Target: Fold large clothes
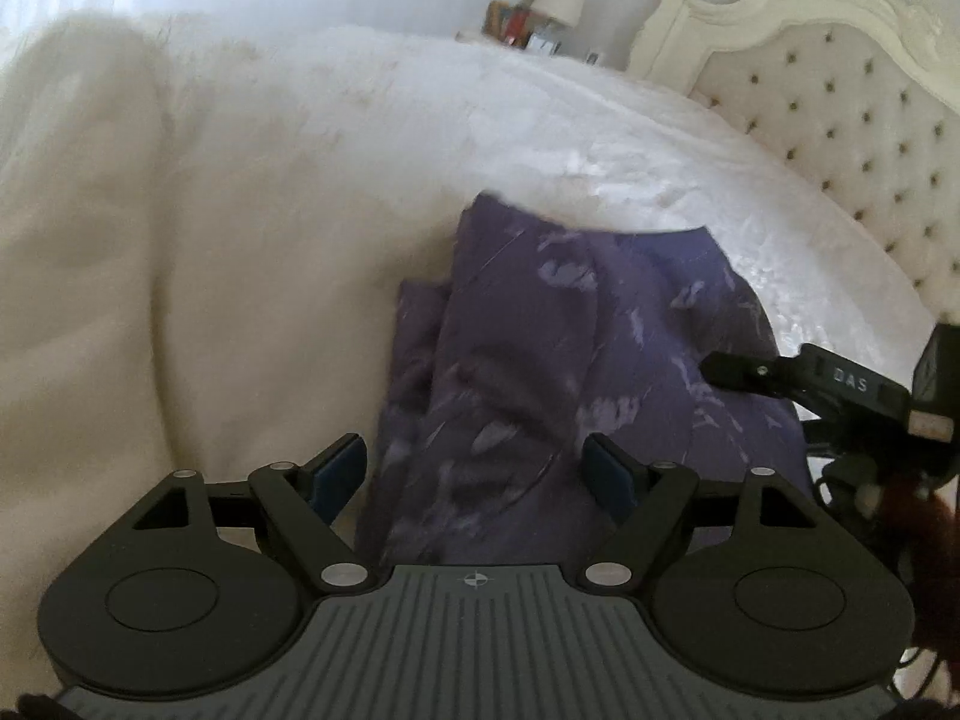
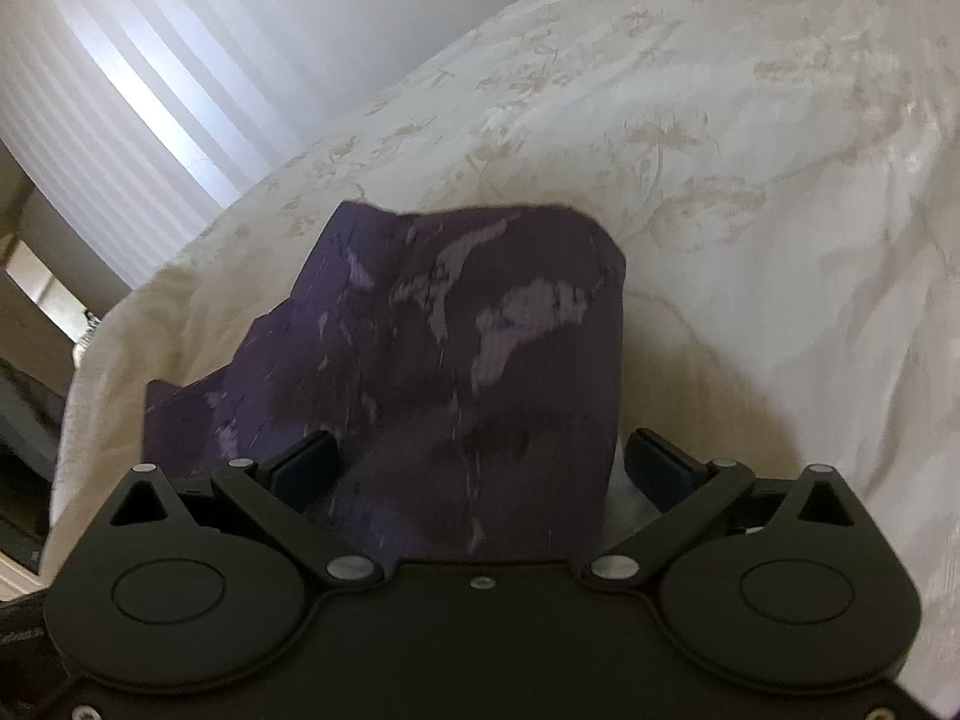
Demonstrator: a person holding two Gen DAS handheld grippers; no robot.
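Here, both grippers [image 1: 474, 471] [image 2: 480, 462] tilted downward

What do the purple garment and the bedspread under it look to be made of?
Purple garment: thin woven cloth, matte, soft creases, pale streaky print; fibre unclear. Bedspread: cream jacquard-like fabric with a slight sheen, going by its raised floral pattern.

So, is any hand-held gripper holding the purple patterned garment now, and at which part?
Nothing is held. The left hand-held gripper and right hand-held gripper both stand open over the folded purple patterned garment.
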